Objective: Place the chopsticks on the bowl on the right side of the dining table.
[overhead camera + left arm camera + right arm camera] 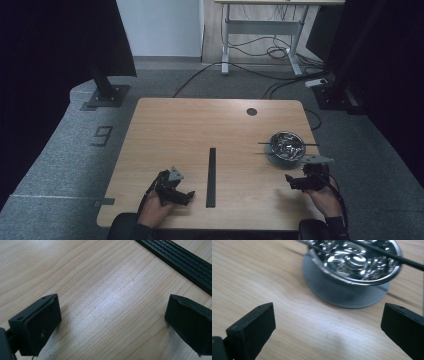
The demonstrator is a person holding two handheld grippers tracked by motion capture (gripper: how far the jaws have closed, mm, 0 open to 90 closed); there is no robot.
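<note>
The right gripper (292, 182) rests low over the table (165, 130) near its front right corner, jaws spread wide with nothing between them. In the right gripper view (328, 332) only bare wood lies between the two black jaws. Just ahead of them, a little toward the right jaw, stands a shiny metal bowl (354, 262) on a grey round base. It is near the jaws but not touching them. A thin black stick (384, 253) lies across the bowl's rim, and a second one crosses the rim at the side nearer the left jaw. In the high view the bowl (285, 145) stands just beyond the right gripper, toward the table's right edge, with the sticks poking out past both sides of it.

The left gripper (189, 196) sits near the front of the table, left of centre, jaws also spread and empty. In the left gripper view (112, 322) plain wood shows between them, and a long black strip (180, 260) runs past the far right corner. From above, that strip (211, 176) lies along the middle of the table, just beside the left gripper and well apart from the bowl.
</note>
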